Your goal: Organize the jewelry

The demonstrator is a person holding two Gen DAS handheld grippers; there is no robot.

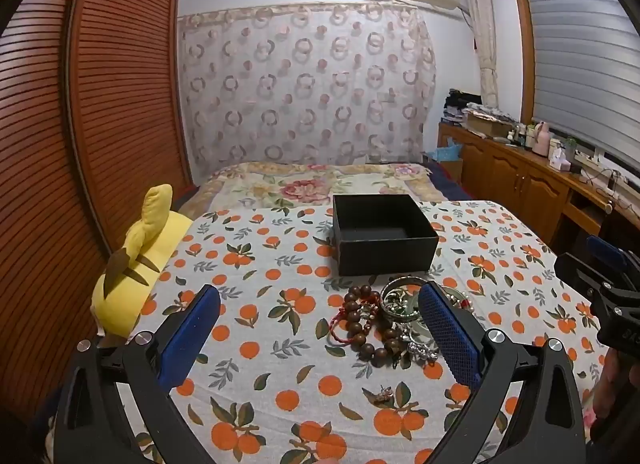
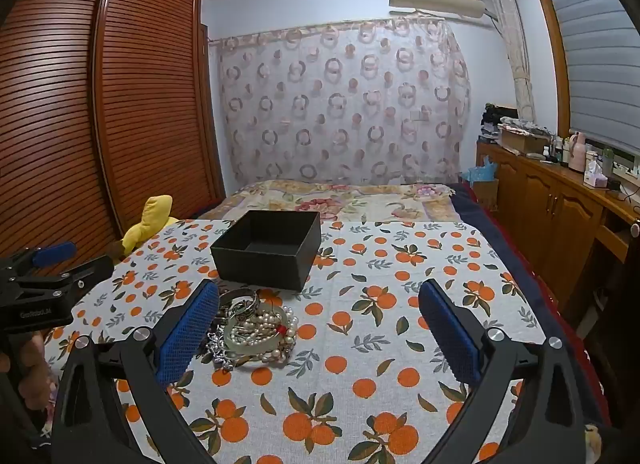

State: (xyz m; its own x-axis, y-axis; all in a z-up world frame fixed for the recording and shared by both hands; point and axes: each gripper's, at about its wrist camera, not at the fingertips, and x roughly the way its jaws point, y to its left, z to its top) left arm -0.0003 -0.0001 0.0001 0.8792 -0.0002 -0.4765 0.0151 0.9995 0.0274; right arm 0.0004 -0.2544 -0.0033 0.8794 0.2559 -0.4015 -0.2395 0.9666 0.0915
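Black box [image 1: 384,238], orange-fruit-print white cloth [image 1: 264,304], brown beads [image 1: 360,324], yellow plush toy [image 1: 136,260].

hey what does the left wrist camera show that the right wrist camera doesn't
Left wrist only: a dark wooden bead bracelet with red cord, and a tiny earring alone on the cloth. Right wrist only: a white pearl strand, clearly visible. Both: the empty black square box, the yellow plush toy, the orange-print cloth and the jewelry pile.

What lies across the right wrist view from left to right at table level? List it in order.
left tool → yellow plush toy → black box → wooden cabinet
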